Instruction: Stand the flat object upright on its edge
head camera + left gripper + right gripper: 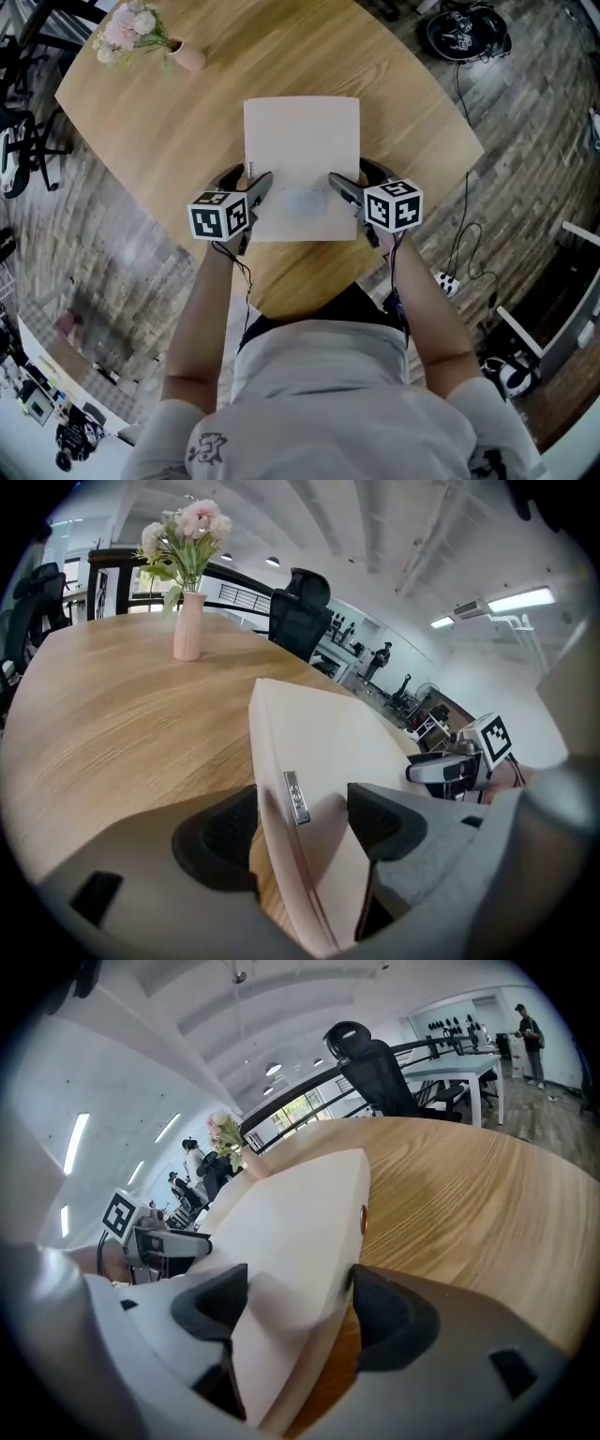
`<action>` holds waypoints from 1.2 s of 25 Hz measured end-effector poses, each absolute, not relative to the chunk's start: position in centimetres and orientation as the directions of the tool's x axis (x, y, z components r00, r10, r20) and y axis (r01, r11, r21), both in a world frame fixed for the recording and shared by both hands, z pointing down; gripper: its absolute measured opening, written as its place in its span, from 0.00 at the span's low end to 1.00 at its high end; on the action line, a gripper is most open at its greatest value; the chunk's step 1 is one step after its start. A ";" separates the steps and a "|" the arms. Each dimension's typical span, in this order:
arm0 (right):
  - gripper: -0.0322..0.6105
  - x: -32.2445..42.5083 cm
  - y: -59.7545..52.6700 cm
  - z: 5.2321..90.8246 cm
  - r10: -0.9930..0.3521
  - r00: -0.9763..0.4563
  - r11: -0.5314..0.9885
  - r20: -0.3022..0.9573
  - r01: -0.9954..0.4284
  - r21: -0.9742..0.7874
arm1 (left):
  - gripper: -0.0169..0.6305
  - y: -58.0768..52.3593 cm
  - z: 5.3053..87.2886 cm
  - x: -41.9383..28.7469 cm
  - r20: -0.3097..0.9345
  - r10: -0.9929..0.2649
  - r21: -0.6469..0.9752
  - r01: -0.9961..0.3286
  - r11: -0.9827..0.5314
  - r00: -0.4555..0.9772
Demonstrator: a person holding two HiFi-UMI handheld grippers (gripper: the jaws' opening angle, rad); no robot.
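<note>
The pale beige flat square board (302,150) lies on the light wooden table (141,122), left gripper (249,184) at its 8 o'clock corner, right gripper (353,181) at 4 o'clock, both with jaws apart astride the edge, not clamped — best close them evenly, then pivot it up about its 12 o'clock edge.

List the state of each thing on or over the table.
Folder: closed, lying nearly flat, not yet upright.
Left gripper: open, fingers either side of the folder's edge.
Right gripper: open, fingers either side of the folder's edge.
Vase: upright, holding flowers.
</note>
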State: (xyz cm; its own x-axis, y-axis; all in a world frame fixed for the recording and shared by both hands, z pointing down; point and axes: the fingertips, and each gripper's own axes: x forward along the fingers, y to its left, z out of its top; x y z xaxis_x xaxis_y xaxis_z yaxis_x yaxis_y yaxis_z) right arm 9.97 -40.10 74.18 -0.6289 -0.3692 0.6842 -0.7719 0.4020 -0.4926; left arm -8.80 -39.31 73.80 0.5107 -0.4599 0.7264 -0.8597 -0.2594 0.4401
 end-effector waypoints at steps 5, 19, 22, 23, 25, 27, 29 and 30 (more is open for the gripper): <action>0.60 9.9 -40.0 74.5 -0.365 -0.614 0.410 0.700 -0.781 -0.471 | 0.47 -39.5 74.2 -8.5 0.724 -0.443 0.461 -0.849 -0.260 0.529; 0.58 9.3 -38.9 72.7 -0.365 -0.574 0.453 0.733 -0.797 -0.400 | 0.45 -38.0 72.2 -8.5 0.721 -0.472 0.410 -0.862 -0.300 0.507; 0.57 9.0 -38.4 71.2 -0.392 -0.568 0.475 0.723 -0.799 -0.370 | 0.45 -37.5 70.7 -8.8 0.710 -0.493 0.384 -0.864 -0.327 0.502; 0.57 8.9 -38.2 70.7 -0.403 -0.565 0.481 0.720 -0.800 -0.358 | 0.45 -37.4 70.2 -8.9 0.706 -0.501 0.374 -0.864 -0.336 0.501; 0.57 8.9 -37.7 69.6 -0.426 -0.556 0.493 0.714 -0.804 -0.332 | 0.45 -37.0 69.1 -9.0 0.696 -0.517 0.355 -0.865 -0.356 0.498; 0.57 8.7 -37.0 68.6 -0.450 -0.547 0.504 0.706 -0.808 -0.305 | 0.45 -36.5 68.0 -9.1 0.684 -0.534 0.335 -0.864 -0.375 0.497; 0.56 8.5 -36.4 67.4 -0.480 -0.536 0.514 0.694 -0.813 -0.272 | 0.45 -36.0 66.8 -9.2 0.665 -0.557 0.313 -0.863 -0.397 0.498; 0.56 8.5 -36.1 66.8 -0.498 -0.528 0.520 0.688 -0.817 -0.250 | 0.45 -35.8 66.2 -9.2 0.653 -0.570 0.302 -0.861 -0.409 0.499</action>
State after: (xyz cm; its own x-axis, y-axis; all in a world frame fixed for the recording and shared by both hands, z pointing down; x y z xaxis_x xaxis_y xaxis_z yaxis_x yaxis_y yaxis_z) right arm 8.51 -36.08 66.80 -0.5281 -0.4979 0.6879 -0.8165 0.5202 -0.2504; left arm -9.25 -35.84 66.16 0.4994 -0.5697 0.6527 -0.8612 -0.4087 0.3022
